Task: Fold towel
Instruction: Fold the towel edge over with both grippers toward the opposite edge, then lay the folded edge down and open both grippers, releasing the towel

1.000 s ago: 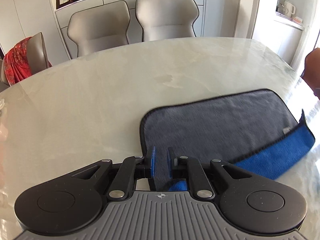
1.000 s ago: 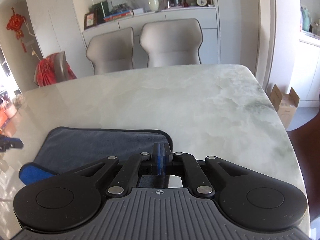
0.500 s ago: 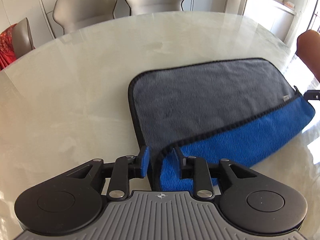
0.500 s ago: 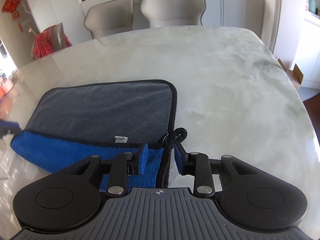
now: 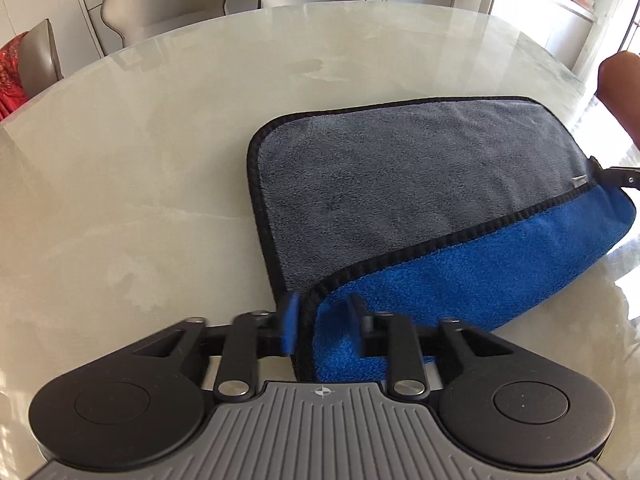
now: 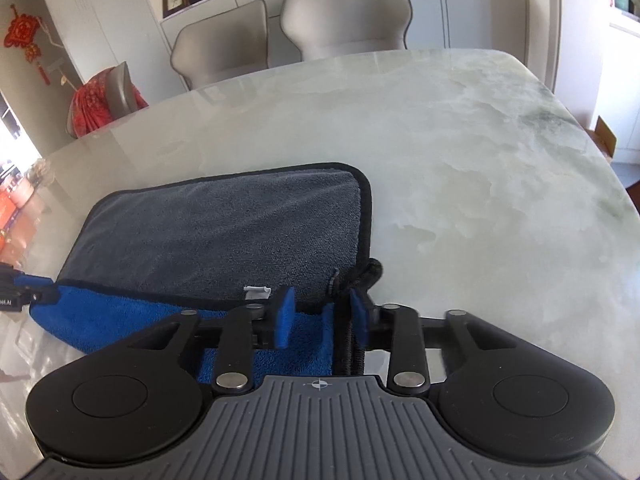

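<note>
Your left claw [image 5: 322, 324] stands with its blue pads apart, straddling the near left corner of the towel [image 5: 400, 184]; your right claw [image 6: 320, 314] is likewise spread around the near right corner, beside the black hanging loop [image 6: 370, 270]. You see the towel lying on the marble desk [image 5: 140, 160], grey face up, its near edge turned over to show the blue underside. Two chairs [image 6: 288, 32] stand beyond the desk.

The towel [image 5: 404, 200] is the only thing lying on the marble table [image 5: 140, 168], which is bare beyond it and to either side of it. Chairs [image 6: 344, 16] stand past the table's far edge, well apart from the towel.
</note>
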The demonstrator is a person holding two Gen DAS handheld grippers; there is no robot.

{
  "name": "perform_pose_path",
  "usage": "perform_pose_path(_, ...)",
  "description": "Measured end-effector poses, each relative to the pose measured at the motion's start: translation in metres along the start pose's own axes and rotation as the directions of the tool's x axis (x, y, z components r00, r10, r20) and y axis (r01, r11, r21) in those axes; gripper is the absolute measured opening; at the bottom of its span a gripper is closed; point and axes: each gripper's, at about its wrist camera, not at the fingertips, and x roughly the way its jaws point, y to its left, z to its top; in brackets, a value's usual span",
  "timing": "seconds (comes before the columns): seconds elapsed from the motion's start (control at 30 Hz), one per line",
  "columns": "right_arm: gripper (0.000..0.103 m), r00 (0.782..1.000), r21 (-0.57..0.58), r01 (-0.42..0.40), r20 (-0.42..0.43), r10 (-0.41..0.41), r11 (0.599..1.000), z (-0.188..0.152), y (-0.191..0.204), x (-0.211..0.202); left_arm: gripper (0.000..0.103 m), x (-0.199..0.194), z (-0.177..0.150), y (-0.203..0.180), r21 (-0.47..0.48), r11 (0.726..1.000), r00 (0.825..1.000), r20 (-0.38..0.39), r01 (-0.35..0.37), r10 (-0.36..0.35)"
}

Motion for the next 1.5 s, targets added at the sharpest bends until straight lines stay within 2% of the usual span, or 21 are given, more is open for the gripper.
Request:
perform_pose_path(0.17,0.008,1.000,-0.012,-0.019,0.024,0.020,1.000,-0.002,0.000,-0.008,0.008,-0.005,-0.001,-0.001,0.002,1.000,1.000,0.021,-0.011,0.011)
perform_pose_path(0.3,0.008,0.997,-0.016,-0.065,0.036,0.066,0.998,-0.003,0.001,-0.013,0.007,-0.015,-0.002,-0.001,-0.012,1.000,0.999,0.046,0.001,-0.001)
perform_pose_path(0.43,0.010,0.998,-0.013,-0.066,0.015,0.066,0.998,-0.004,0.001,-0.007,0.007,-0.013,-0.002,0.000,-0.016,1.000,0.999,0.035,0.000,0.000)
perform_pose_path(0.57,0.015,0.998,-0.032,-0.061,0.004,0.061,0.998,-0.001,0.001,-0.002,0.010,-0.005,-0.002,-0.001,-0.010,1.000,1.000,0.017,0.000,0.001)
perform_pose_path(0.63,0.025,0.999,-0.057,-0.048,-0.007,0.047,0.997,0.000,0.002,0.002,0.011,-0.001,-0.001,-0.001,-0.005,1.000,1.000,0.011,-0.001,0.001)
perform_pose_path(0.77,0.026,0.998,-0.057,-0.057,-0.041,0.055,0.997,0.000,-0.002,0.012,0.011,0.002,0.001,-0.003,0.003,1.000,1.000,0.009,0.007,-0.007)
perform_pose_path(0.87,0.023,0.998,-0.066,-0.060,-0.027,0.059,0.996,-0.003,-0.001,0.013,0.011,0.000,0.001,-0.006,0.020,1.000,1.000,0.019,0.008,-0.008)
perform_pose_path(0.9,0.013,0.998,-0.074,-0.054,-0.023,0.052,0.996,-0.003,0.001,0.012,0.011,0.000,0.000,-0.007,0.021,1.000,1.000,0.023,0.009,-0.009)
perform_pose_path(0.93,0.009,0.999,-0.082,-0.047,-0.018,0.046,0.996,-0.004,0.003,0.012,0.008,-0.001,0.000,-0.006,0.017,1.000,1.000,0.028,0.009,-0.009)
perform_pose_path(1.03,0.008,0.999,-0.089,-0.041,0.025,0.044,0.995,-0.003,0.006,0.000,0.005,-0.004,-0.002,-0.005,0.010,1.000,0.999,0.042,0.014,-0.014)
perform_pose_path(1.27,0.008,0.991,-0.025,-0.069,0.113,0.071,0.997,0.012,-0.005,-0.020,0.004,-0.012,0.004,0.005,-0.012,1.000,0.997,0.076,0.018,-0.017)
perform_pose_path(1.37,0.008,0.988,-0.024,-0.078,0.133,0.081,0.997,0.023,-0.006,-0.020,0.004,-0.016,0.014,0.014,-0.041,0.999,0.994,0.106,0.034,-0.030)
perform_pose_path(1.5,0.008,0.984,-0.058,-0.078,0.159,0.086,0.995,0.044,-0.004,-0.014,0.004,-0.017,0.031,0.022,-0.034,0.999,0.991,0.137,0.009,-0.004)
